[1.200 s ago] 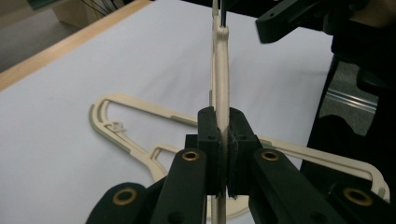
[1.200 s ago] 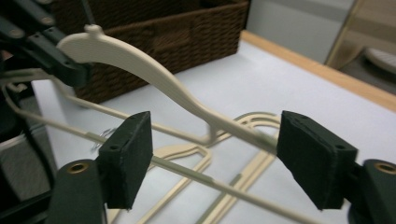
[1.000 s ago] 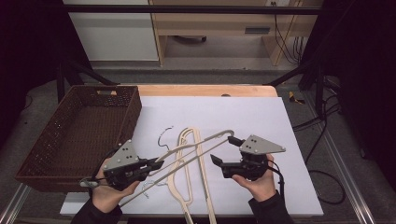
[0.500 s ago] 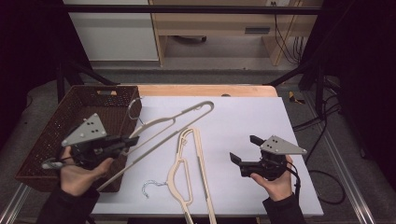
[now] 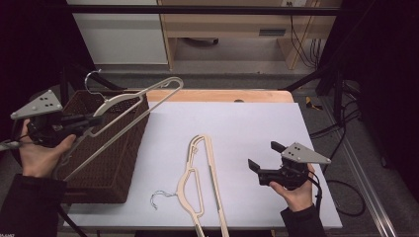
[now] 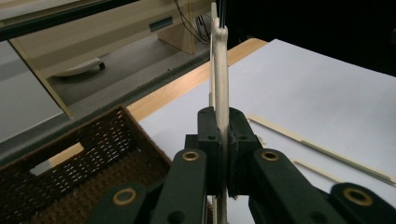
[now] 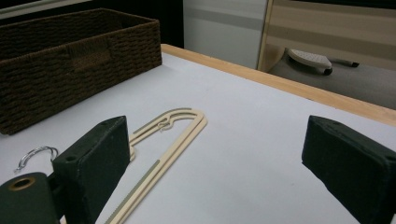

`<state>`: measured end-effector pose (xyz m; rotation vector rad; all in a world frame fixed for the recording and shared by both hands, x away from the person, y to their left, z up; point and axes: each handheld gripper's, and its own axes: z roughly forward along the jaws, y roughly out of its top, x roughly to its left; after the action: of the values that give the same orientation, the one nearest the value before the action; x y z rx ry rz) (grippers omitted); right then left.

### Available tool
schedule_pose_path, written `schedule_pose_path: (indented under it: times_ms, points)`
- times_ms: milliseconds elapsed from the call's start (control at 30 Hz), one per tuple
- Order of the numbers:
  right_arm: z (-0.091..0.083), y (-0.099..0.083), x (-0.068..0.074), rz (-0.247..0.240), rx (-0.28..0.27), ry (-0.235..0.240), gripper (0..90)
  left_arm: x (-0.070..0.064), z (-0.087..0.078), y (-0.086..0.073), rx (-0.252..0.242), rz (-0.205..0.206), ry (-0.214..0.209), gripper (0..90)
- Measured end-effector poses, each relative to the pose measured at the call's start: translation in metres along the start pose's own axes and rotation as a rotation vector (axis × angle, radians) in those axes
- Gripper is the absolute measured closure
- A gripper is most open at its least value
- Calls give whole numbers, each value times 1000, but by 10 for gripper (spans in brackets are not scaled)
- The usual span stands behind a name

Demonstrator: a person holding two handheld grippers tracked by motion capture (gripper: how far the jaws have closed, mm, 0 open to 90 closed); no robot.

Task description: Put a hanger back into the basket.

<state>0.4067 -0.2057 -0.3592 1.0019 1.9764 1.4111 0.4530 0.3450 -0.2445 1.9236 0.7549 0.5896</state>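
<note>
My left gripper (image 5: 94, 120) is shut on a cream hanger (image 5: 132, 101), held in the air over the brown wicker basket (image 5: 113, 163) at the table's left. In the left gripper view the hanger (image 6: 220, 70) runs edge-on between the closed jaws of my left gripper (image 6: 223, 140). A second cream hanger (image 5: 200, 170) lies flat on the white table top (image 5: 247, 118), its metal hook (image 5: 159, 197) near the front edge. My right gripper (image 5: 261, 158) stands open to the right of it, with nothing between its jaws. That lying hanger (image 7: 163, 135) shows ahead of the open right gripper (image 7: 224, 158).
The basket (image 7: 70, 60) sits at the left of the table, with its dark woven inside (image 6: 70, 172) below my left gripper. A wooden strip (image 5: 222, 95) edges the table's far side. Cables (image 5: 341, 128) trail off the right side. Cabinets (image 5: 118, 29) stand beyond.
My left gripper has carried the hanger up and leftward from the table's middle to above the basket. My right gripper has let go, drawn back to the right and stands open.
</note>
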Motion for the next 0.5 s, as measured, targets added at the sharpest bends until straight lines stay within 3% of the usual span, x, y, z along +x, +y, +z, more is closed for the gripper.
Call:
schedule_pose_path:
  times_ms: [267,500]
  points:
    - [2,-1,-1,3,13,-1,81,43,2,-19,26,-11,44,861]
    - [2,-1,-1,4,15,-6,78,73,0,-42,54,-49,77,861]
